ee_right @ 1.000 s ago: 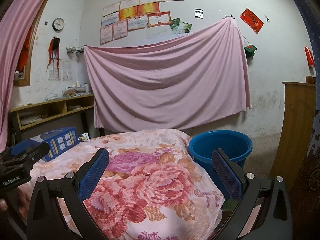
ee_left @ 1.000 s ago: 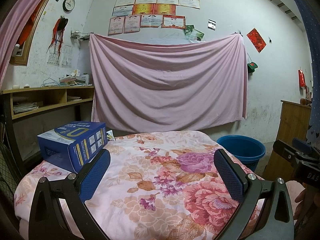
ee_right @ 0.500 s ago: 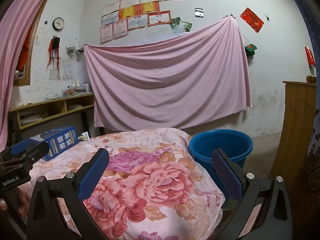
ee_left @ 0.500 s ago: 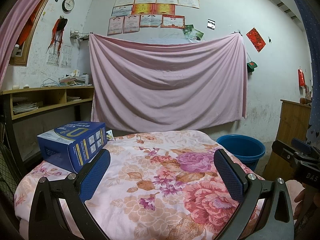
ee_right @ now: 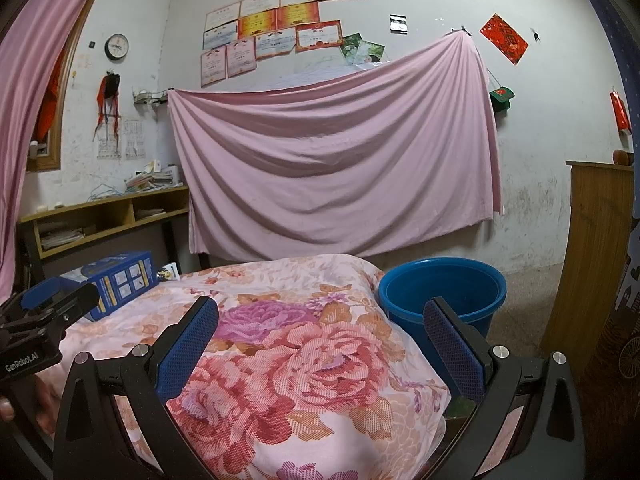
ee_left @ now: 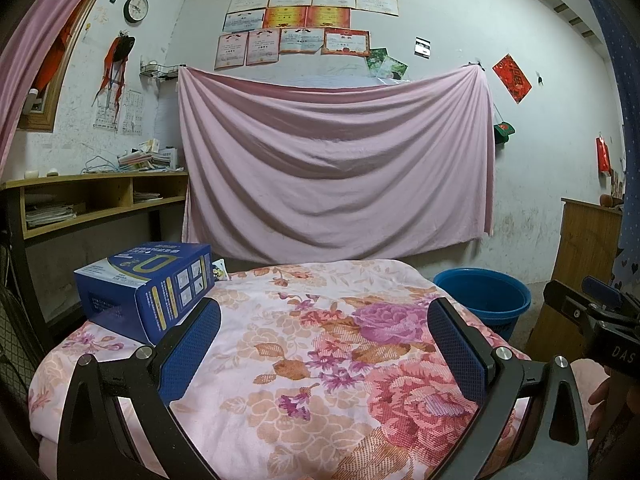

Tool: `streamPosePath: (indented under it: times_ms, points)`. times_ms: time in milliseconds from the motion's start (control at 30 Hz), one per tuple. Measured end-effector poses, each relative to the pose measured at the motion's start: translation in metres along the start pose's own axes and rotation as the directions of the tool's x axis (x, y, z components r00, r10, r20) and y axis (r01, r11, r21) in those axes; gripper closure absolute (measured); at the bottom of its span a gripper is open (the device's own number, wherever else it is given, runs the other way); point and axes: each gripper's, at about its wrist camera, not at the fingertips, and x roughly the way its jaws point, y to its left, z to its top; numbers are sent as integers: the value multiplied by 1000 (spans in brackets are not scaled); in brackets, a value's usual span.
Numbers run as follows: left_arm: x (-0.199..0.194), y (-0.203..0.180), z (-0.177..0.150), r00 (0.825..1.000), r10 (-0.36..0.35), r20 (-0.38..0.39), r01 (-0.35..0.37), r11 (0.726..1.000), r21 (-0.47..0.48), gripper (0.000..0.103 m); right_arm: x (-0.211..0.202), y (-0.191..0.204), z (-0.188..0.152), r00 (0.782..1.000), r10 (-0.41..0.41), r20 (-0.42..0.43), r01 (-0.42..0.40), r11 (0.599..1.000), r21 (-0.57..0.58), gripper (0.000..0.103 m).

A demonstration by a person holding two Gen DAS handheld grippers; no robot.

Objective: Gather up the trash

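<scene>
Trash shows as a blue carton lying on its side on the floral bedspread, at the far left corner of the bed. A small packet lies just beside the carton, on its right toward the pink sheet hung on the wall. A blue bucket stands on the floor just beside the bed's right edge, well apart from the carton.

The left hand-held gripper hovers over the near part of the bedspread with its blue padded fingers spread wide and nothing between them; its left finger overlaps the carton's near corner in the view, and contact cannot be told. The right hand-held gripper is also spread wide and empty, held over the bed's right side with the bucket behind its right finger.
</scene>
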Motion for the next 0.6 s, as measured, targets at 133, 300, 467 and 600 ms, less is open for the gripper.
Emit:
streamPosePath:
  times_ms: [133,300,467,600]
  points:
    - [0,0,0,1000,0,0,0,1000,1,2,0,0,0,1000,0,1,0,1000,0,0]
    - [0,-1,0,1000,1,0,-1,1000,1,2,0,1,-1,1000,0,-2,0,1000,0,0]
    - [0,0,0,1000,0,-2,0,1000,2,2,0,1,-1,1000,0,-2,0,1000,0,0]
    - [0,0,0,1000,0,-3,0,1000,2,2,0,0,0,1000,0,-3,0,1000,0,0]
